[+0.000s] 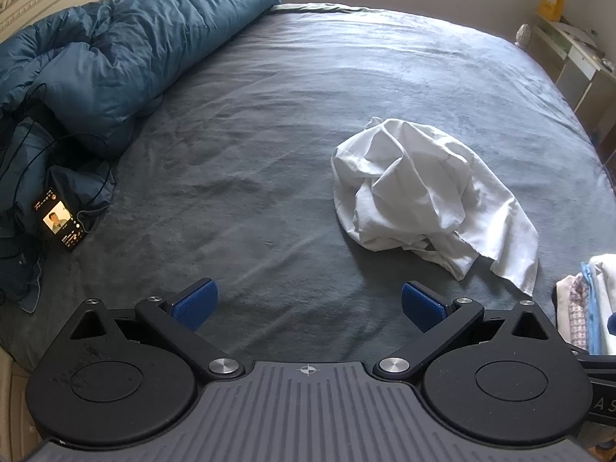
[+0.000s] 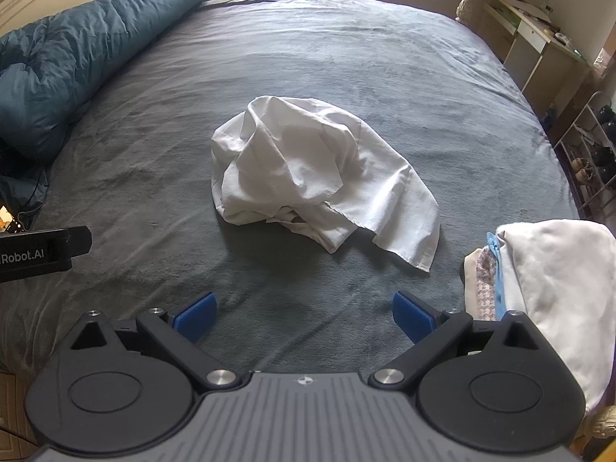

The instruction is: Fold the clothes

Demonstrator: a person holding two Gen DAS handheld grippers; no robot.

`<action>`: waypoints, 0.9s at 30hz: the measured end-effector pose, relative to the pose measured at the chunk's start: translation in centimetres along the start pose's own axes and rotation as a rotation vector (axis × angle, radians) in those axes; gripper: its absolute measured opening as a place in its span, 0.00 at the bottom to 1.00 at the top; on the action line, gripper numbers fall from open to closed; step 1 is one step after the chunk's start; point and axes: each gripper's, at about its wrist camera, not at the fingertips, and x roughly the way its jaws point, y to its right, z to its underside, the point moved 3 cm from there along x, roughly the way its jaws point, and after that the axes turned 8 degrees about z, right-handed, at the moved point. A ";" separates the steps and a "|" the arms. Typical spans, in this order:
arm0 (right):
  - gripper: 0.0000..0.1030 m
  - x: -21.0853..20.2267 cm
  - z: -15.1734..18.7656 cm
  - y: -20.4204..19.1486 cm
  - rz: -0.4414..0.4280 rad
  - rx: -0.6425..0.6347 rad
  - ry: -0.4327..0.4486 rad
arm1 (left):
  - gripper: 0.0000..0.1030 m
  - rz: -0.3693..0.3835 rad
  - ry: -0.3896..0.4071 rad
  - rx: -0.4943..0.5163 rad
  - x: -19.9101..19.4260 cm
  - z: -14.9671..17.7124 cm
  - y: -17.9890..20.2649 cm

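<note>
A crumpled white garment (image 2: 315, 169) lies in a heap on the grey bed sheet (image 2: 346, 57), straight ahead in the right wrist view. In the left wrist view the same white garment (image 1: 423, 192) sits ahead and to the right. My left gripper (image 1: 308, 304) is open above the near part of the bed, nothing between its blue pads. My right gripper (image 2: 304, 317) is also open and empty, a short way in front of the heap. Part of the left gripper's body (image 2: 42, 252) shows at the left edge of the right wrist view.
A rolled blue duvet (image 1: 115, 61) lies along the bed's left side, with a lit phone (image 1: 57, 221) and cables beside it. A stack of folded clothes (image 2: 539, 269) rests at the bed's near right corner. A desk (image 2: 539, 38) and a shoe rack (image 2: 589, 154) stand right of the bed.
</note>
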 end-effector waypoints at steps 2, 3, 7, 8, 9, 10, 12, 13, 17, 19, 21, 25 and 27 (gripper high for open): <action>0.97 0.0 0.1 -0.2 0.002 -0.003 0.001 | 1.00 0.001 -0.001 -0.001 0.1 0.0 0.0; 0.97 0.0 0.1 -0.2 0.003 -0.003 0.001 | 1.00 0.002 -0.001 -0.001 0.1 0.0 0.0; 0.97 0.1 -0.1 -0.2 0.007 -0.005 -0.001 | 1.00 0.003 0.000 0.001 0.2 0.0 -0.1; 0.97 0.1 -0.1 -0.2 0.007 -0.005 -0.002 | 1.00 0.003 -0.001 0.001 0.2 0.0 -0.1; 0.97 0.1 -0.1 -0.2 0.008 -0.005 -0.002 | 1.00 0.003 -0.001 0.000 0.3 0.0 -0.2; 0.97 0.1 -0.2 -0.2 0.009 -0.006 -0.003 | 1.00 0.004 -0.002 0.000 0.3 0.0 -0.3; 0.97 0.2 -0.1 -0.5 0.011 -0.004 -0.003 | 1.00 0.003 -0.003 -0.001 0.4 -0.1 -0.2; 0.97 0.2 -0.1 -0.5 0.012 -0.003 -0.004 | 1.00 0.003 -0.004 0.000 0.4 -0.1 -0.3; 0.97 0.4 -0.3 -0.6 0.016 0.001 -0.006 | 1.00 0.007 -0.003 0.006 0.7 -0.5 -0.5; 0.97 0.5 -0.4 -0.7 0.019 0.004 -0.007 | 1.00 0.010 -0.003 0.010 0.9 -0.6 -0.7; 0.97 0.6 -0.6 -0.7 0.022 0.006 -0.009 | 1.00 0.012 -0.002 0.013 1.1 -0.8 -0.8; 0.97 1.1 -1.0 -0.6 0.032 0.021 -0.012 | 1.00 0.023 0.005 0.026 1.9 -1.4 -0.8; 0.97 1.3 -1.2 -0.5 0.038 0.036 -0.009 | 1.00 0.030 0.011 0.034 2.5 -1.8 -0.9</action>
